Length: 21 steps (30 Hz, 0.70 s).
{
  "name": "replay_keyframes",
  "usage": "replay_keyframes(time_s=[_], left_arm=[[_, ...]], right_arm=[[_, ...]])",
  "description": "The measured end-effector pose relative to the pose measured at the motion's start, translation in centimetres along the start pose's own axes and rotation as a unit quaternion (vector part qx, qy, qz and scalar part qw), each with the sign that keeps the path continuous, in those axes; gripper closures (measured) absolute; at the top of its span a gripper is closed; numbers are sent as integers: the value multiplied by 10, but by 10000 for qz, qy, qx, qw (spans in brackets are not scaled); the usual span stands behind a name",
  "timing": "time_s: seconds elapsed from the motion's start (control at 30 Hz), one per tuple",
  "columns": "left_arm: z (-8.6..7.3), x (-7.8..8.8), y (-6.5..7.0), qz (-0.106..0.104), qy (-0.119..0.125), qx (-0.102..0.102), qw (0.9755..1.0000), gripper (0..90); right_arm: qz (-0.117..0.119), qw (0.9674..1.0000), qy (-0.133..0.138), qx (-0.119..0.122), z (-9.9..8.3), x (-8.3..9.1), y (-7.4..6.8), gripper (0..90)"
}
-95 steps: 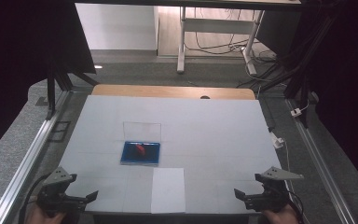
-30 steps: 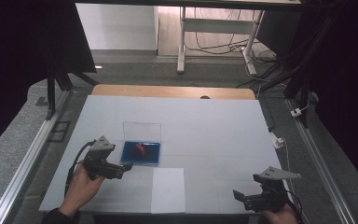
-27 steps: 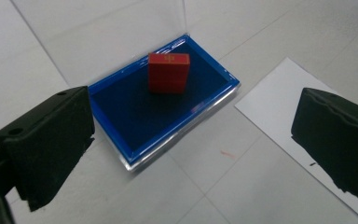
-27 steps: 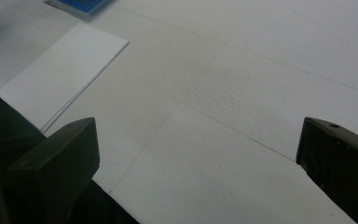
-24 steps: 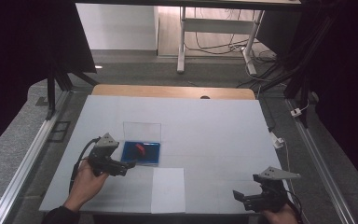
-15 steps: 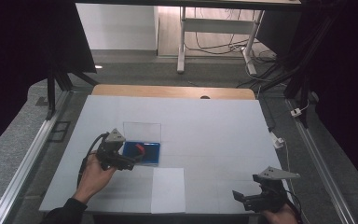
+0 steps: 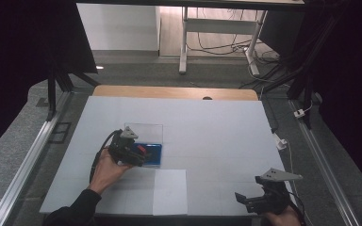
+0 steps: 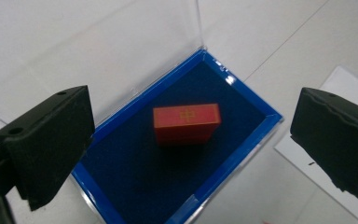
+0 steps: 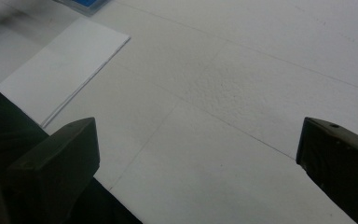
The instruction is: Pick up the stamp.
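A: What is sitting in the tray?

B: One red rectangular block (image 8: pixel 187 122) with a gold mark is lying on the dark felt lining of a single blue-rimmed tray (image 8: pixel 242 154); a clear plastic lid (image 8: pixel 98 51) is standing open at its far edge.

A: And the grippers?

B: Two; the left gripper (image 8: pixel 191 140) is hovering over the tray, jaws spread wide, grasping nothing; the right gripper (image 9: pixel 196 158) is idling at the near right, likewise released, over matte white table (image 7: pixel 217 127); one white paper sheet (image 7: pixel 169 190) is lying near the tray.
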State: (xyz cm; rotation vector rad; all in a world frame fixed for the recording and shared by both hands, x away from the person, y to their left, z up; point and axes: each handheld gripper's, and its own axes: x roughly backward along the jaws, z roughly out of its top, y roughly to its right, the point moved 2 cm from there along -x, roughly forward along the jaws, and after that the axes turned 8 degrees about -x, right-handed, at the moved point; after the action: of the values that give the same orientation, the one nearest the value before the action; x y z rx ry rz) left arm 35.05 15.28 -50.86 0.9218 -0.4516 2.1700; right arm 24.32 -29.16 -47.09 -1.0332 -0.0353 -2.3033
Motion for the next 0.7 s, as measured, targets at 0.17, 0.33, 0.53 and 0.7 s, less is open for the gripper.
replay_keyframes(time_s=[0.17, 0.33, 0.53, 0.7], left_arm=[[-2, -4, -2, 144, -168, -91, 9997, 124], [-3, -5, -1, 94, -256, -223, 9994, 324], [-3, -5, 0, 51, -324, -244, 9992, 497], [-2, -4, -1, 41, -348, -166, 9992, 575]], right_arm=[[-12, 10000, -3, 1, 0, 0, 0, 0], [-6, 10000, -9, 3, 0, -1, 0, 0], [9, 10000, -35, 7, 0, -1, -1, 0], [22, 10000, -58, 22, 0, -1, -1, 0]])
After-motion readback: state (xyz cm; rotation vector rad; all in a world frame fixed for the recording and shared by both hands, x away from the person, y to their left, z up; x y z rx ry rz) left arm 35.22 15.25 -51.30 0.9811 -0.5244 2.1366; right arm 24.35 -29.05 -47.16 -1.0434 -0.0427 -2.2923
